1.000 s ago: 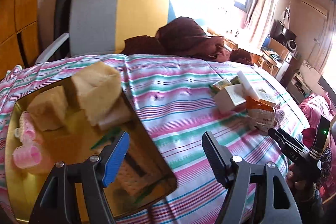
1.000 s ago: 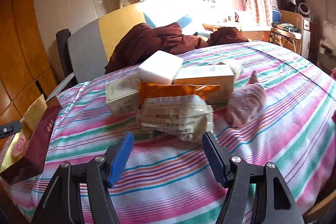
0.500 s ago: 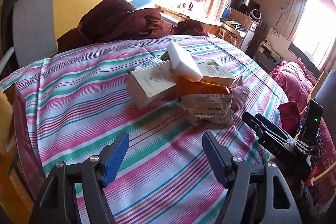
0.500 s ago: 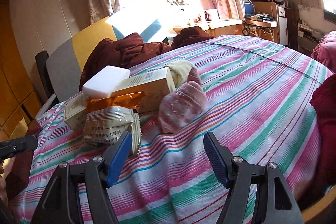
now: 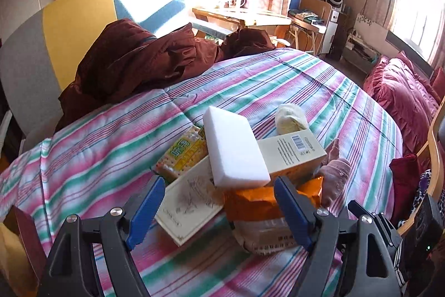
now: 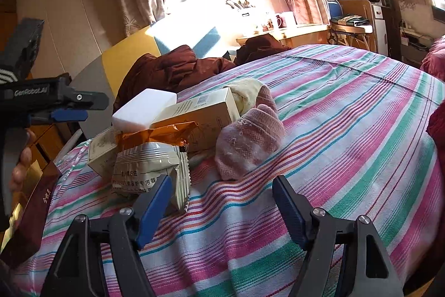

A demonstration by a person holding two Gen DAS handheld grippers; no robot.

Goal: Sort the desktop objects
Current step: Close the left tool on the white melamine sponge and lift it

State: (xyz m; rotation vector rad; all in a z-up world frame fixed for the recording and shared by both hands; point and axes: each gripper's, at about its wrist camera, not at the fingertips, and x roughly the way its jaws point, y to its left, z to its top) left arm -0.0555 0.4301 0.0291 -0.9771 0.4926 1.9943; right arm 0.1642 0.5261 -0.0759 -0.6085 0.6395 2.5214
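White foam-like rectangular block (image 5: 235, 146) lies on top of a heap of cardboard boxes and foil packets on the striped cloth-covered bench (image 5: 319, 91), its long axis running away from the left tool (image 5: 219, 209). That tool is nearer, dead ahead, blue-padded jaws apart and empty. Right tool (image 6: 221, 206), also apart and empty, faces a soft pink knitted sock (image 6: 249, 139).

Striped cloth (image 5: 278, 80) covers the surface. On it, one pile: cracker pack (image 5: 182, 155), book (image 5: 189, 202), grey packet (image 6: 147, 171), pink sock (image 6: 247, 141), cream sock (image 5: 290, 117). Maroon garment (image 5: 133, 63) at far edge; box (image 6: 30, 216) at left edge.
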